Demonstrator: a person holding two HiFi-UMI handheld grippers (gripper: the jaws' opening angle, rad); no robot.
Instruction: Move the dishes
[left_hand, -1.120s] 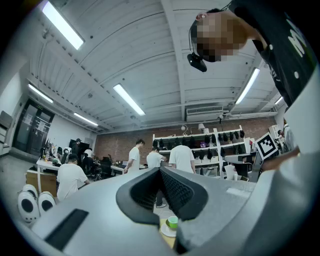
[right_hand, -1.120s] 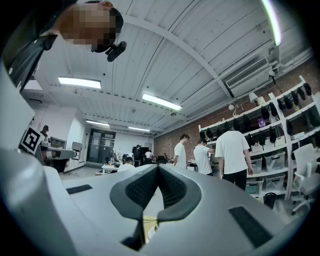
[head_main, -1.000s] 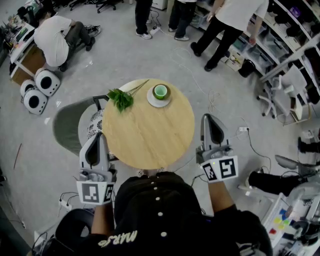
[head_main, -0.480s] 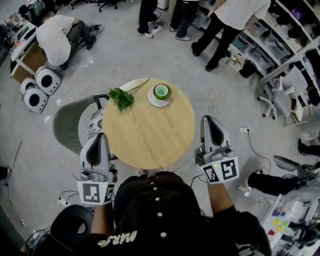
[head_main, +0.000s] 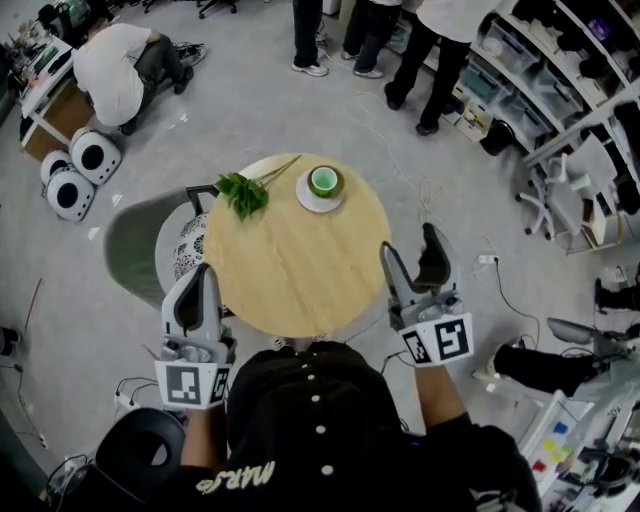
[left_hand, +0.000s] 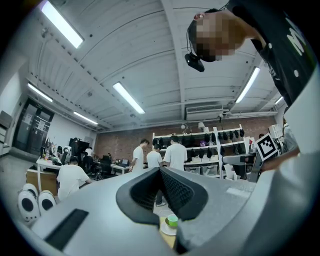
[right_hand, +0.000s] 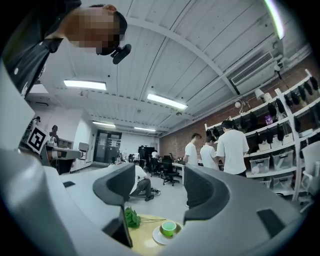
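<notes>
A green cup (head_main: 322, 181) sits on a white saucer (head_main: 319, 200) at the far side of a round wooden table (head_main: 296, 270). Both also show in the right gripper view as cup (right_hand: 168, 228) and saucer (right_hand: 159, 238), and small in the left gripper view as cup (left_hand: 172, 220). My left gripper (head_main: 197, 287) is shut and empty at the table's near left edge. My right gripper (head_main: 412, 253) stands open with nothing between its fingers at the table's near right edge. Both are well short of the cup.
A leafy green sprig (head_main: 243, 195) lies on the table left of the saucer. A grey chair (head_main: 140, 250) stands at the table's left. Several people stand or crouch on the floor beyond; shelving (head_main: 560, 70) lines the right side. Cables trail near the table.
My right gripper has opened its jaws; it was shut in the earlier frames. The left gripper has stayed put.
</notes>
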